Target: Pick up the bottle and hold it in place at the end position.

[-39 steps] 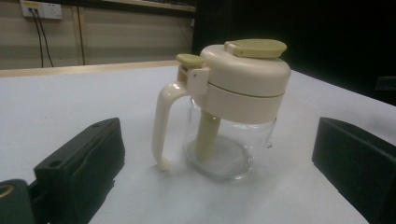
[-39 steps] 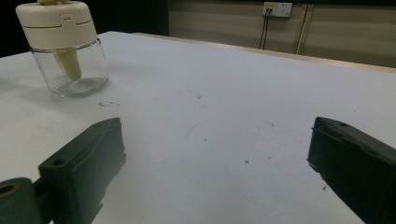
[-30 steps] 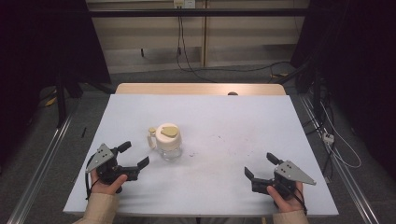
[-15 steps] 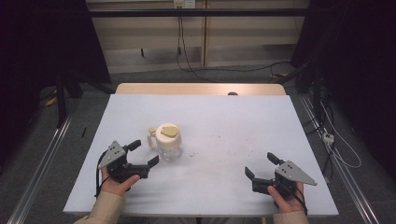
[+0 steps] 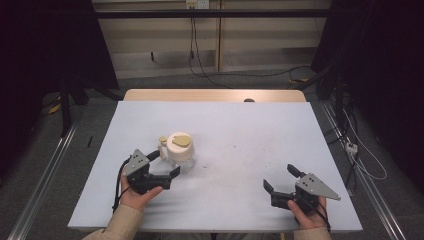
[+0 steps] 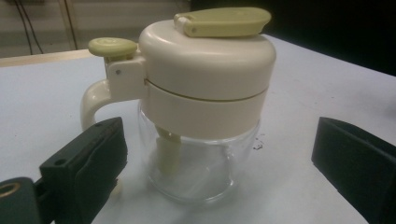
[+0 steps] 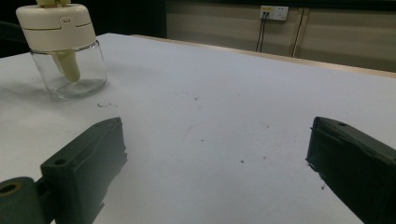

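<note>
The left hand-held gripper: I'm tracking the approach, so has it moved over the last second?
Yes. The left hand-held gripper has moved rightward and up the table toward the jar, which stayed put.

Tabletop (image 5: 260, 125) pale blue-white, wooden strip (image 5: 215, 95) along its 12 o'clock edge. Dark specks (image 5: 240, 162) near centre. Wall socket (image 5: 196, 4) at 12 o'clock, black cables (image 5: 192, 47) hanging below. White power strip (image 5: 351, 148) on floor, 3 o'clock.

Clear glossy glass jar (image 6: 191, 175), smooth cream plastic lid (image 6: 208, 60), matt pale table (image 5: 250, 135), matt black jaws.
</note>
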Available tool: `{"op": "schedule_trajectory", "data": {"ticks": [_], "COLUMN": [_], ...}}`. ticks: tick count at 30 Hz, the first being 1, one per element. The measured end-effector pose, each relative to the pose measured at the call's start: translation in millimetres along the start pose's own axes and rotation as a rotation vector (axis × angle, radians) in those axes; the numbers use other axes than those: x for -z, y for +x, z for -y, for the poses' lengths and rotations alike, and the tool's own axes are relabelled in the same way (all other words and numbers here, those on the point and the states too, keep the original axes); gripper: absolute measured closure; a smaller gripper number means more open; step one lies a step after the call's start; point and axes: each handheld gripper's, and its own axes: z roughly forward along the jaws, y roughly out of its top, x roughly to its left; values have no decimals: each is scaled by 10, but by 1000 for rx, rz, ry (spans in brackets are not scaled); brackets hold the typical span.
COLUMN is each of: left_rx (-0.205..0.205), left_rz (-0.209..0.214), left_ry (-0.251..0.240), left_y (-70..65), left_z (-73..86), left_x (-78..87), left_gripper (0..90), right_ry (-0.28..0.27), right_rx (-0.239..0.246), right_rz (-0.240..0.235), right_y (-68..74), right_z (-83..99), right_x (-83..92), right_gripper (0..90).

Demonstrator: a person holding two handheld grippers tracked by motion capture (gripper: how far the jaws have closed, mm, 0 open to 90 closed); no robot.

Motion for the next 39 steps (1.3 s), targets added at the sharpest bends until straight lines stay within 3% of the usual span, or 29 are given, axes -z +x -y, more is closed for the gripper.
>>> {"op": "schedule_trajectory", "data": {"ticks": [5,10,17,19,39], "left_rx": [-8,-18,-23,-30,-30], "left_rz": [-29,-73,-92,-115,-156], "left_ry": [29,29,40,45,17], "left_y": [-46,-46,-74,-78,-94], "left_z": [3,-9,-19,-27,-29], "left_x": [-124,-212,-341,-388,-595], "left_gripper": [31,32,31,32,30], "right_ry": [0,1,2,4,1], "right_rx": [1,0,-1,1,2], "right_rz": [1,0,1,0,-5], "right_y": [-1,-6,-4,-4,-5], "right_z": [2,3,3,5,6], "right_x": [6,5,6,7,12], "right_gripper": [37,37,37,37,37]}}
